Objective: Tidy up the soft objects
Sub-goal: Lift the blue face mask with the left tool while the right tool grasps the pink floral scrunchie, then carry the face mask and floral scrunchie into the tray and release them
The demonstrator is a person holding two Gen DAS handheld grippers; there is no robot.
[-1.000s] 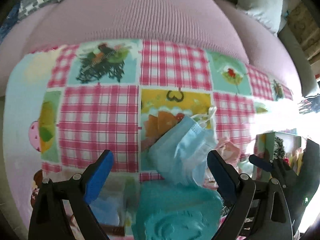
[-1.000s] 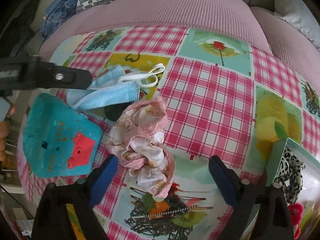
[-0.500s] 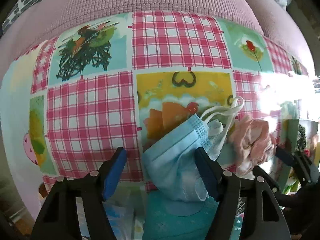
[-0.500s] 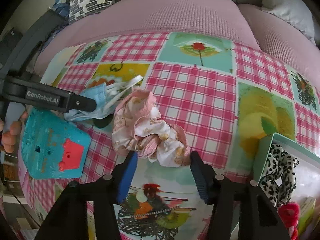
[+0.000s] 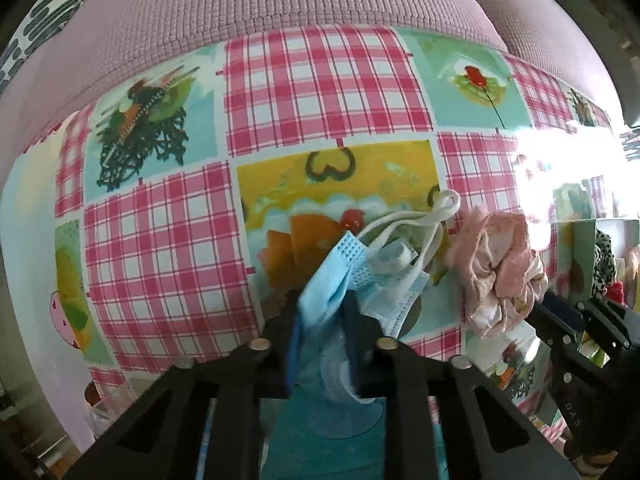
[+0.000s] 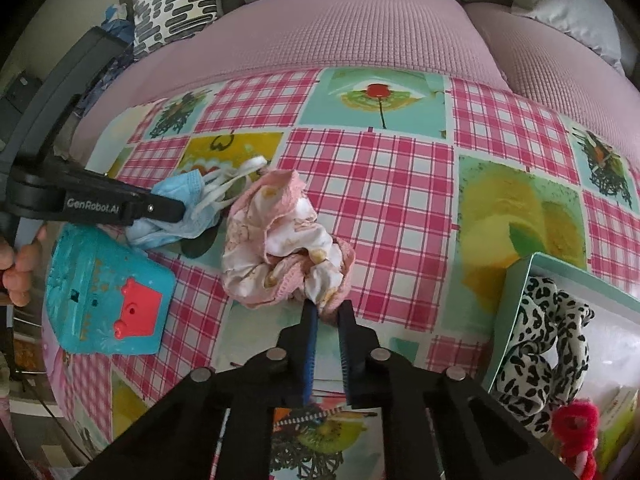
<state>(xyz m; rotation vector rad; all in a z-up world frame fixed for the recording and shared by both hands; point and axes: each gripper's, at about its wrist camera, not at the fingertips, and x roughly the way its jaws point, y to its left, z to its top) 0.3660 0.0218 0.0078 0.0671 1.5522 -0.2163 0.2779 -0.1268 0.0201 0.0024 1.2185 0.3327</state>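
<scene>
Patchwork-covered desk [image 6: 400,200]: left gripper [image 5: 322,320] fingers closing on limp blue mask [image 5: 332,280]; right gripper [image 6: 326,316] clenched on soft pink scrunchie [image 6: 280,240], lower-centre fold.

A pink sofa [image 6: 360,40] is sitting behind the checked tablecloth [image 6: 400,208]; glare is washing out its right side.

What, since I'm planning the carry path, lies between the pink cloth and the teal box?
Only bare tablecloth separates the pink cloth from the teal box, as the right wrist view shows.
</scene>
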